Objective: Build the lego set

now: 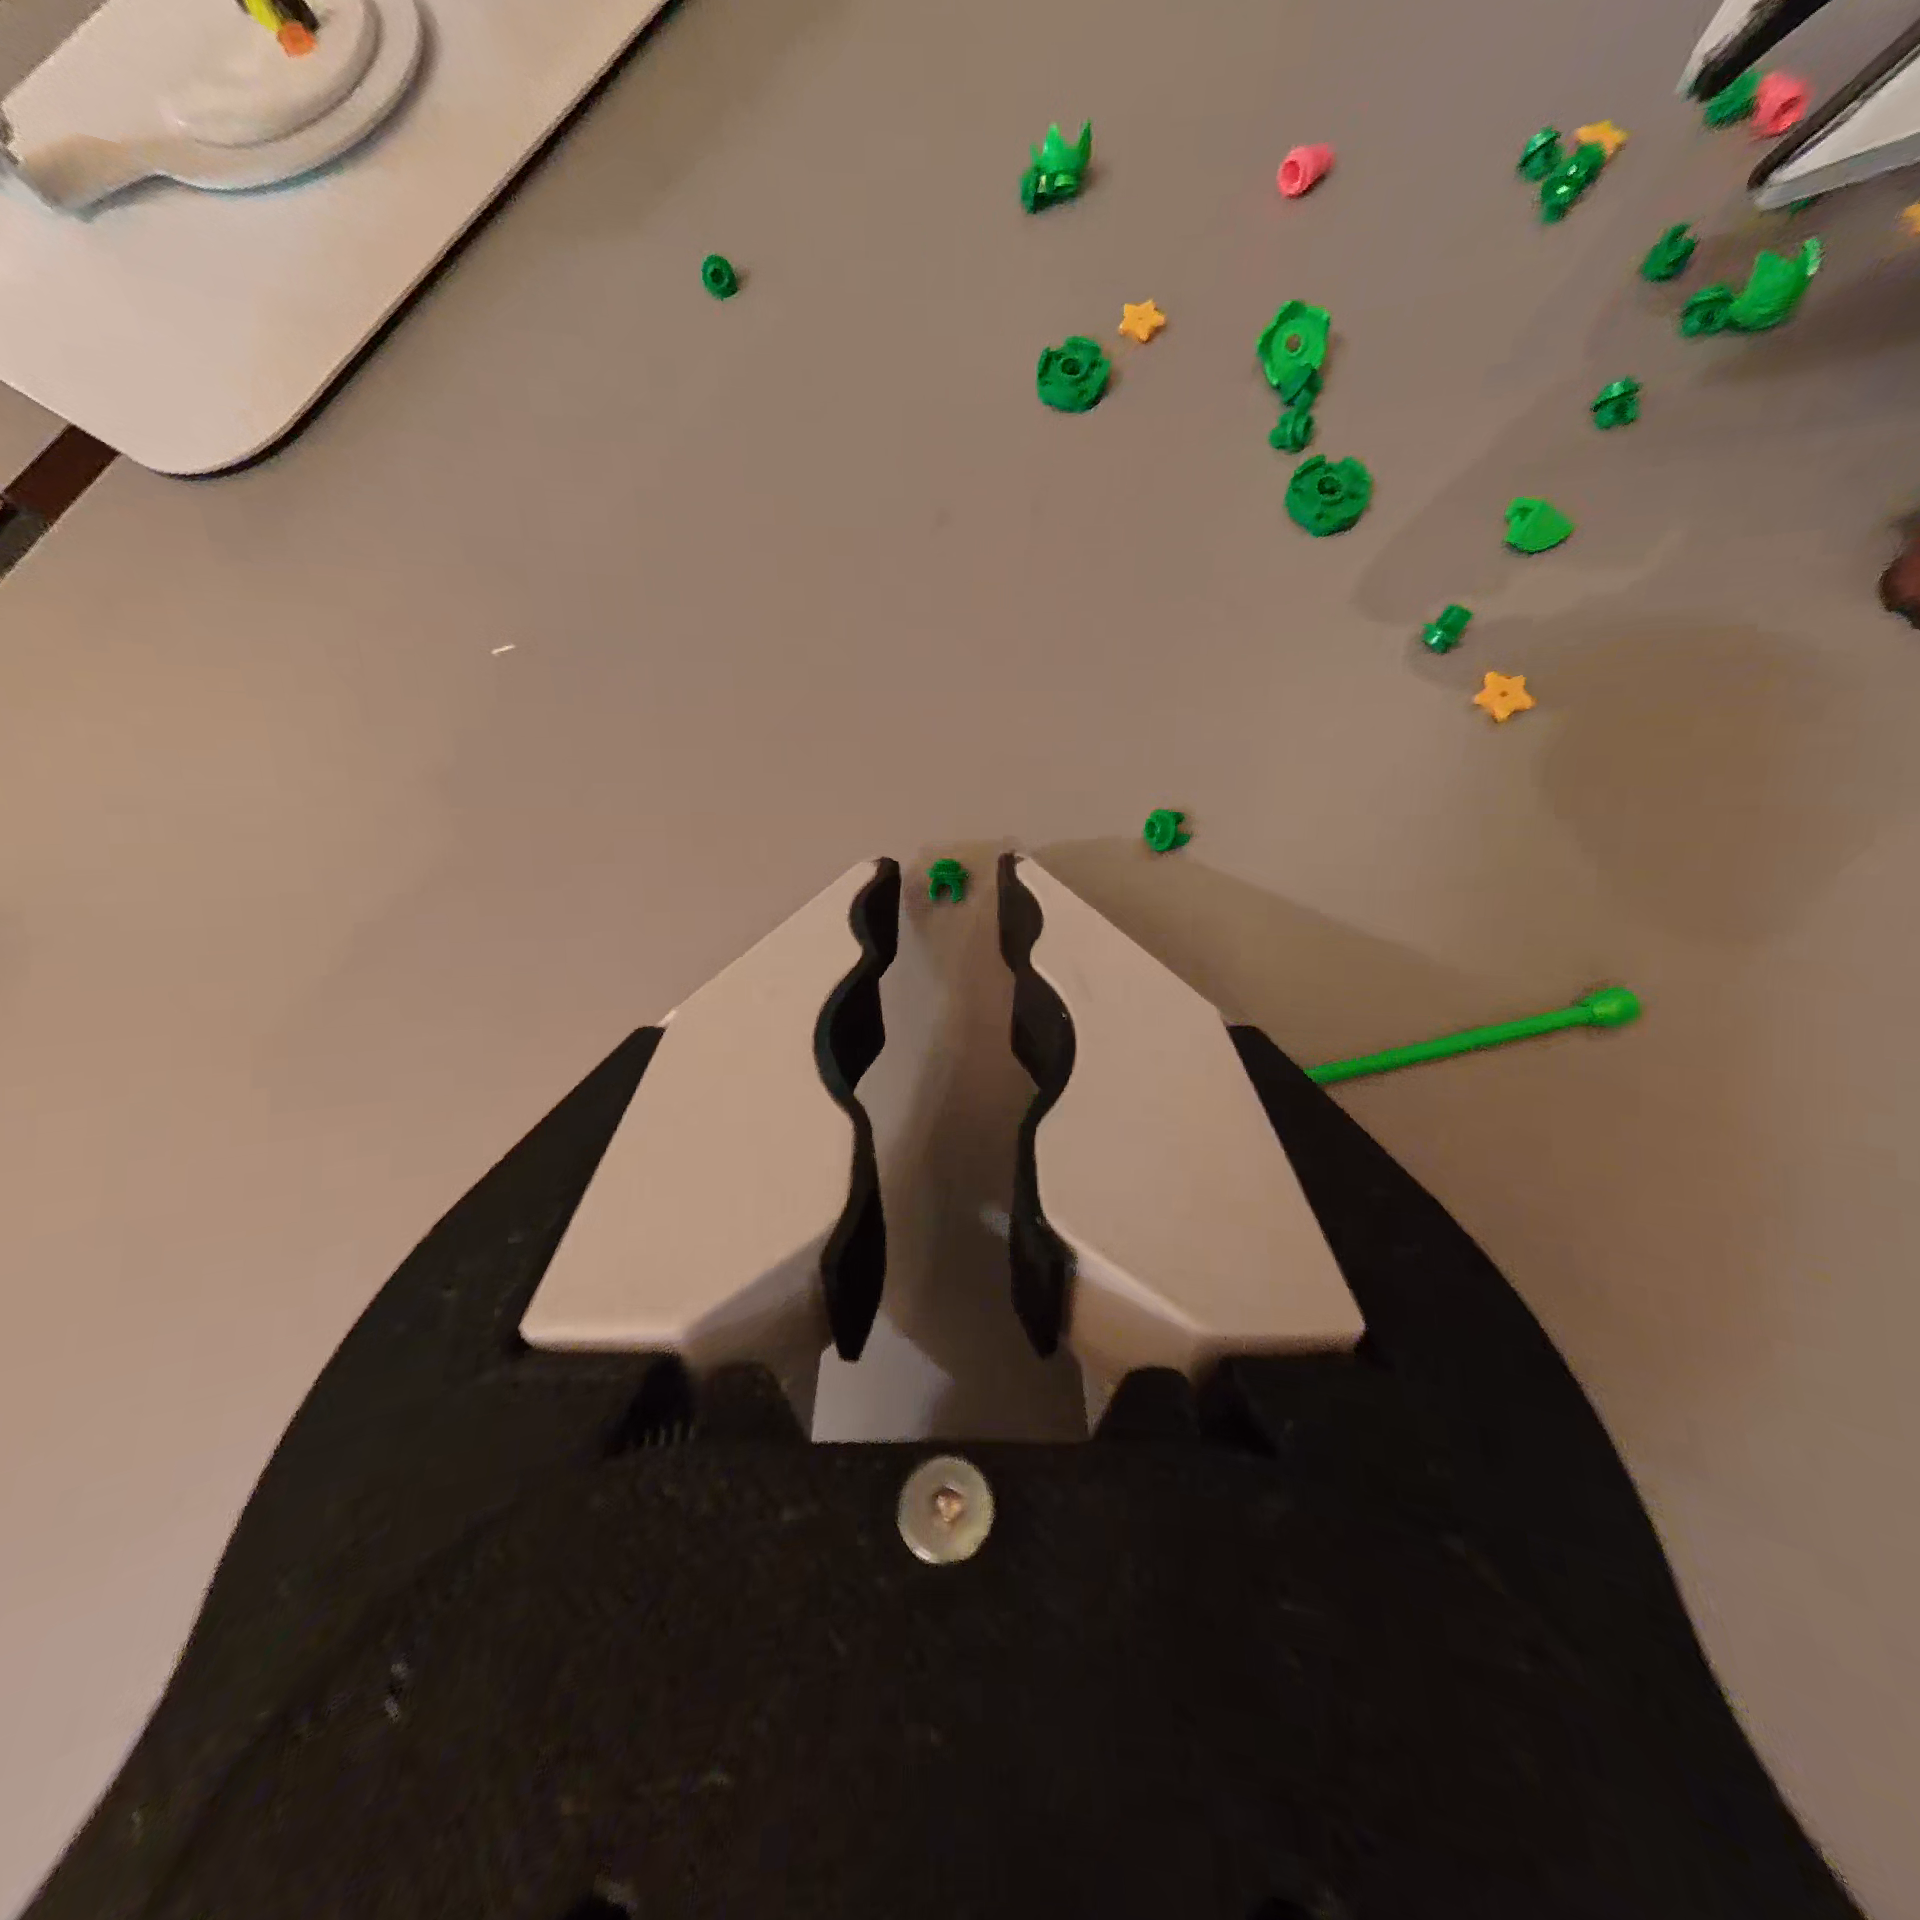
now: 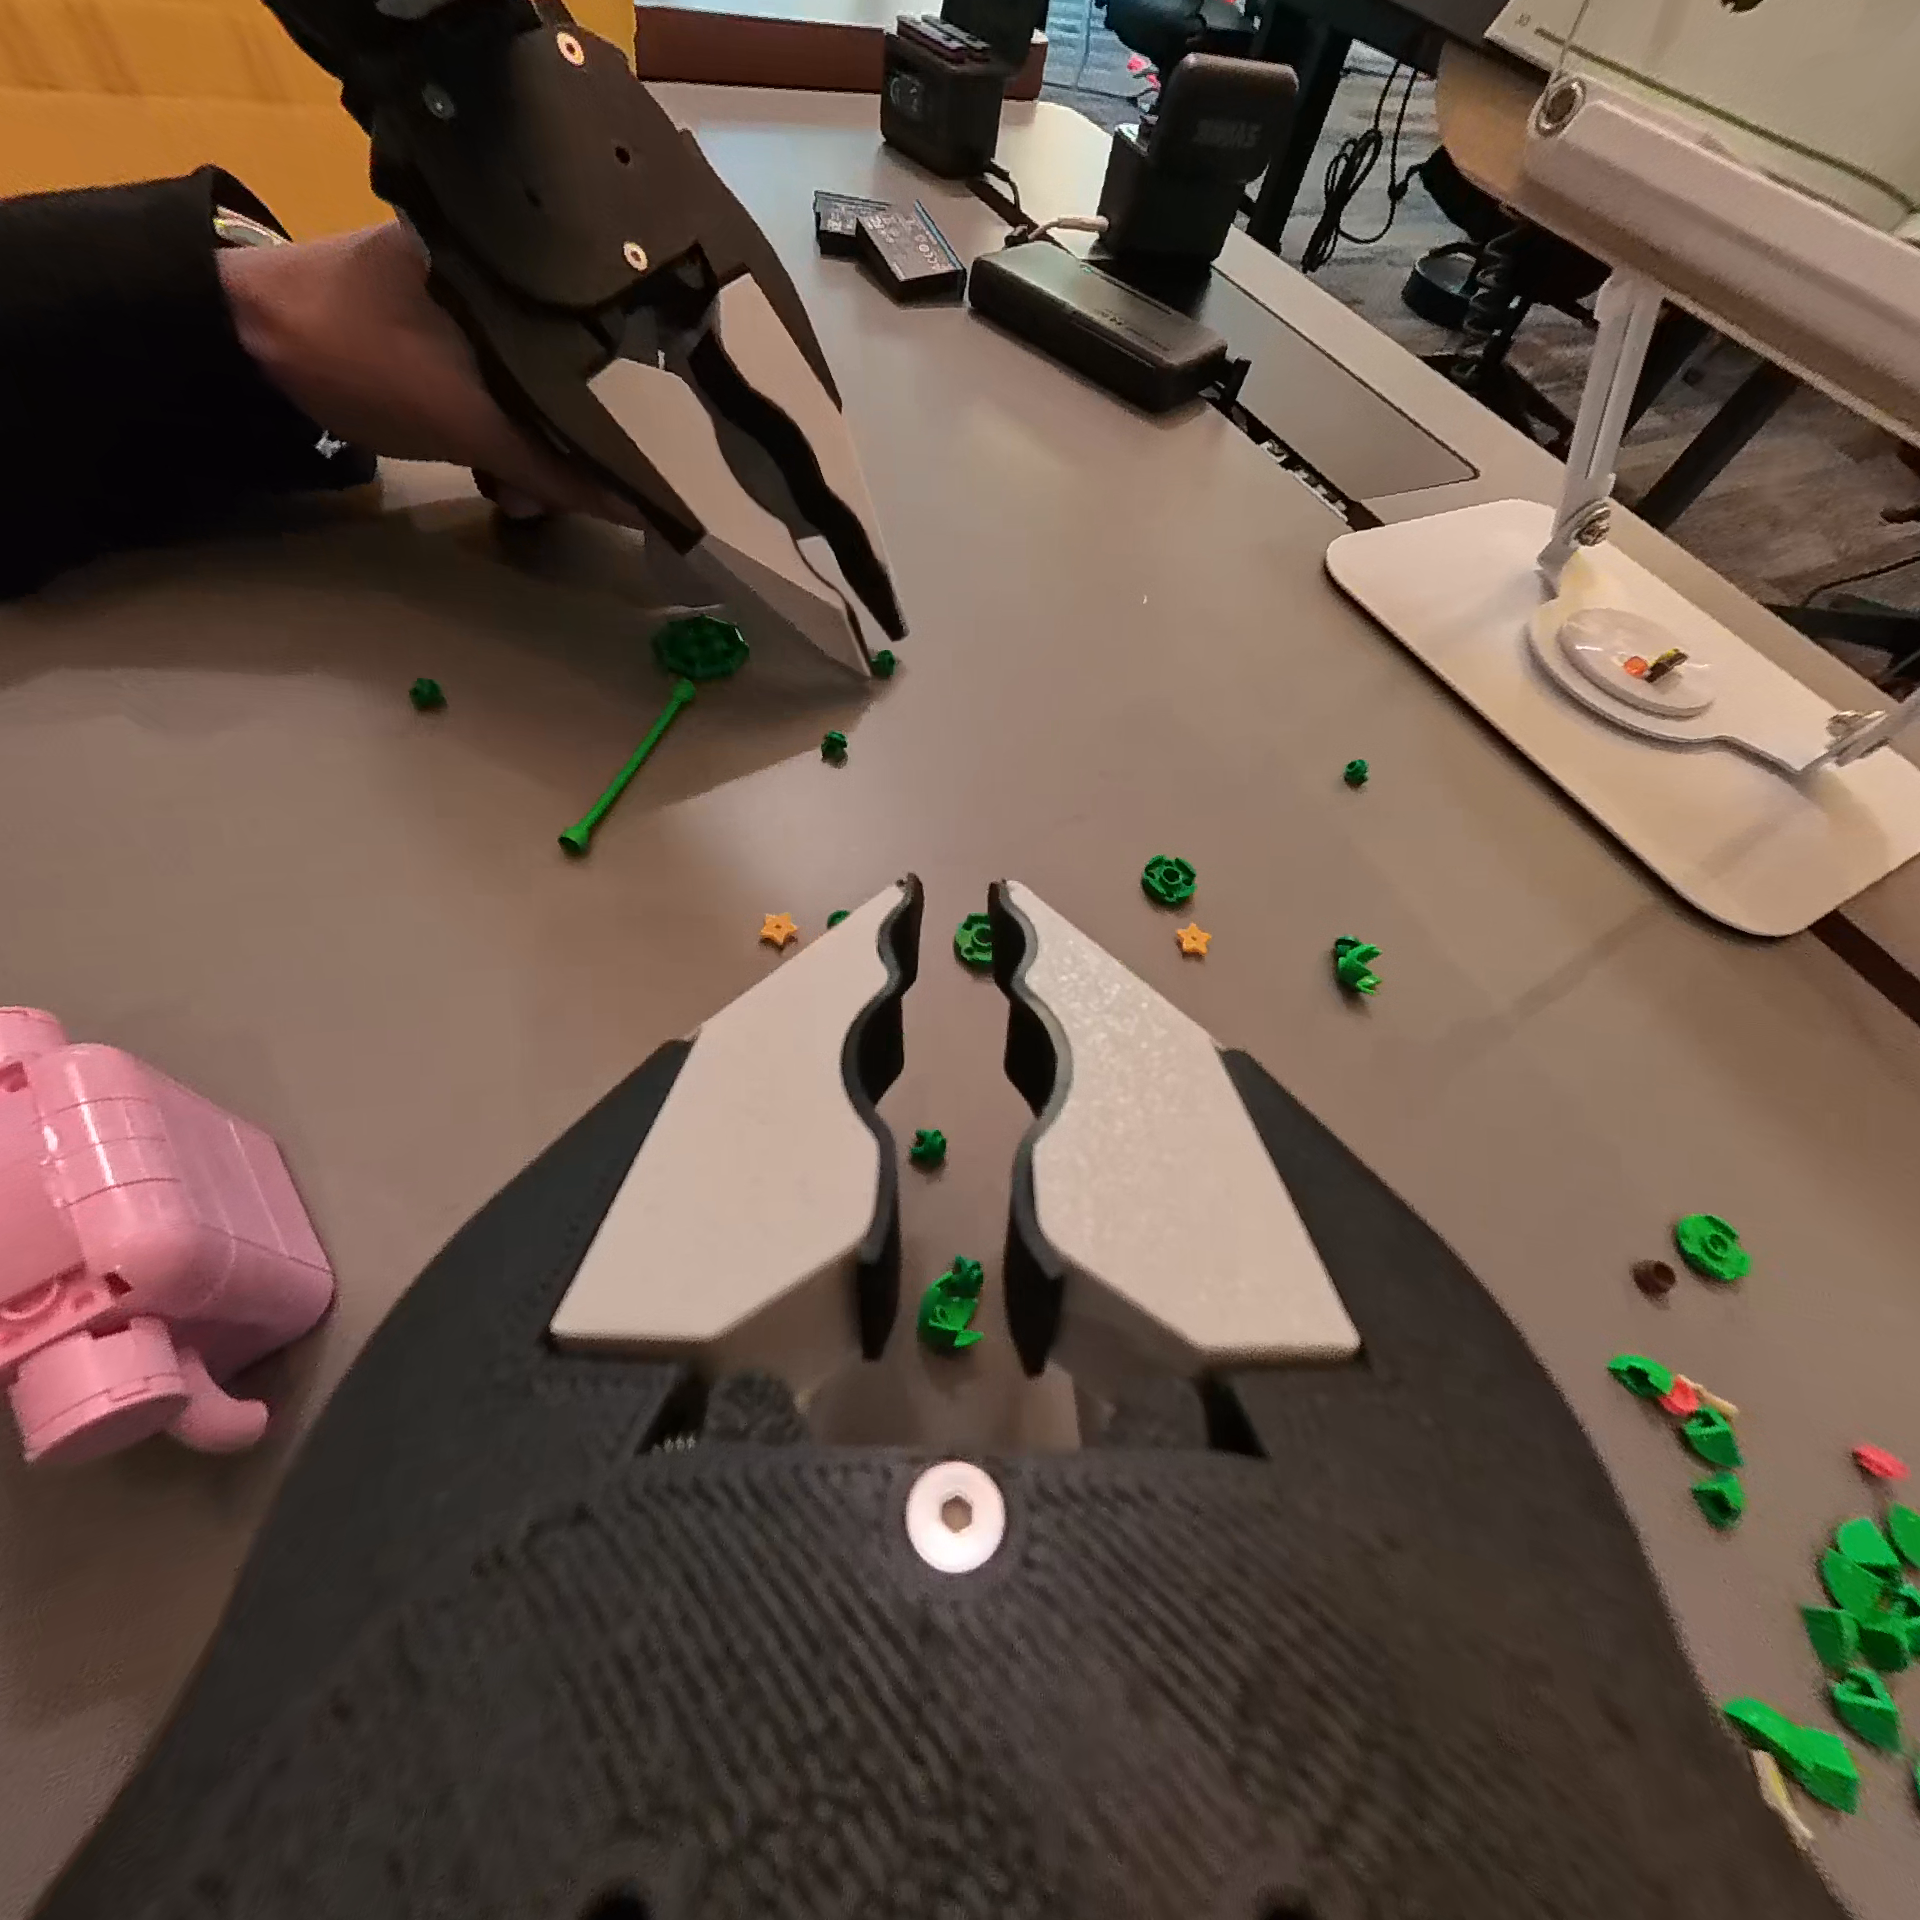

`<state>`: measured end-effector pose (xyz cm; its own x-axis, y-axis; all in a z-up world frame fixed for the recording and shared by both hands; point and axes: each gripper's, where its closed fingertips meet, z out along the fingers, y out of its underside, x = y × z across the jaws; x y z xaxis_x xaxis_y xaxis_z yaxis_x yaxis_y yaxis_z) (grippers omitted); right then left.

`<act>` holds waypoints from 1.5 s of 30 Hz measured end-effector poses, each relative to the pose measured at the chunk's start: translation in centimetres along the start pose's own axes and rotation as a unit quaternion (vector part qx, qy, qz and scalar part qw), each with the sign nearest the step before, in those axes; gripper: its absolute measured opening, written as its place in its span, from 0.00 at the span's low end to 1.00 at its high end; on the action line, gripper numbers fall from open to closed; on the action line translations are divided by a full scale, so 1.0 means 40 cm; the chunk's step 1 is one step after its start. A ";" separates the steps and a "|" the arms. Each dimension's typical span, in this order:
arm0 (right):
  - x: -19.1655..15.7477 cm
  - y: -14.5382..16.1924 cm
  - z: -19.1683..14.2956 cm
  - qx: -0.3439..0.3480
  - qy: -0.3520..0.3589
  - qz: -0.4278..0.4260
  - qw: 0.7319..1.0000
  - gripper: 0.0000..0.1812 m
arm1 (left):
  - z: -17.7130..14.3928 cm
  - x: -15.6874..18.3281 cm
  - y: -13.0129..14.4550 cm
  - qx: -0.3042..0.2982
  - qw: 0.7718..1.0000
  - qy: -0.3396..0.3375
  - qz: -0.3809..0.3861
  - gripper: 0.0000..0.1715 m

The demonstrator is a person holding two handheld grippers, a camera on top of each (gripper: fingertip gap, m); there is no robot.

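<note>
My left gripper [image 1: 948,871] is open, tips low on the grey table [image 1: 520,831], with a tiny green clip piece [image 1: 948,881] between the fingertips, apart from both pads. The right wrist view shows it too [image 2: 881,636], tilted down over that piece [image 2: 883,662]. A green stick [image 1: 1475,1037] lies just right of it. My right gripper [image 2: 954,891] is open and empty, above scattered pieces; a round green plate [image 2: 975,940] shows past its tips. In the left wrist view it sits at the top right [image 1: 1766,125]. A pink lego build [image 2: 135,1226] stands at the left.
Several loose green, yellow star [image 1: 1503,694] and pink [image 1: 1304,171] pieces are scattered on the right half. A white lamp base [image 2: 1621,727] sits at the table edge. Black boxes and a charger [image 2: 1101,312] stand at the back. A pile of green leaves [image 2: 1860,1621] lies lower right. About 15 cm separates my left fingertips from my right. The round green plate [image 2: 975,940] lies around 7 cm away from my right fingertips. The left camera catches it too, in the left wrist view [image 1: 1330,508]. The green stick [image 1: 1475,1037] is about 8 cm from my left fingertips. The right camera catches it too, in the right wrist view [image 2: 618,778].
</note>
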<state>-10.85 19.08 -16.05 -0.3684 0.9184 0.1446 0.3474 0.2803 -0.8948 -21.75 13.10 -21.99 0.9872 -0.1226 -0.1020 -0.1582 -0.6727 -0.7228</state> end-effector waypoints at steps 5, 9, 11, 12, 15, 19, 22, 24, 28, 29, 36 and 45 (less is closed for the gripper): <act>0.004 0.009 0.005 -0.002 -0.003 0.011 1.000 0.06 | 0.005 0.006 0.006 -0.011 1.000 0.003 0.009 0.04; 0.009 0.008 0.001 -0.001 0.001 0.009 1.000 0.06 | -0.070 -0.044 0.000 0.009 1.000 -0.016 0.018 0.04; 0.011 0.006 -0.001 0.001 0.003 0.009 1.000 0.06 | -0.139 -0.095 0.016 0.016 0.999 -0.031 0.000 0.03; 0.011 0.006 -0.001 0.001 0.002 0.011 1.000 0.06 | -0.169 -0.111 0.036 0.009 1.000 -0.028 -0.011 0.03; 0.009 0.010 0.002 0.000 -0.003 0.015 1.000 0.06 | -0.222 -0.115 0.111 -0.016 0.999 0.018 -0.044 0.03; 0.006 0.016 0.008 -0.004 -0.007 0.017 1.000 0.06 | -0.212 -0.108 0.192 -0.062 0.994 0.059 -0.070 0.03; 0.006 0.017 0.008 -0.004 -0.007 0.018 1.000 0.06 | -0.187 -0.093 0.199 -0.072 0.994 0.067 -0.051 0.03; 0.007 0.013 0.006 -0.001 -0.006 0.019 1.000 0.06 | -0.180 -0.088 0.191 -0.064 0.994 0.070 -0.046 0.03; 0.007 0.010 0.004 0.001 -0.006 0.017 1.000 0.06 | -0.173 -0.087 0.185 -0.054 0.995 0.070 -0.040 0.03; 0.006 0.010 0.004 0.000 -0.006 0.017 1.000 0.06 | -0.171 -0.086 0.182 -0.052 0.995 0.071 -0.040 0.03; 0.014 0.004 0.000 0.000 0.007 0.005 1.000 0.05 | -0.179 -0.086 0.120 0.000 0.998 0.054 -0.028 0.21; 0.025 -0.005 -0.010 0.011 0.011 0.016 1.000 0.05 | -0.029 0.097 -0.026 0.018 0.997 0.071 0.030 0.19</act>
<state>-10.94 20.07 -15.53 -0.3381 0.9329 0.1240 0.3398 0.2439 -0.9083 -17.78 12.50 -20.84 0.9631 -0.2646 -0.0499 -0.2130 -0.6352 -0.7424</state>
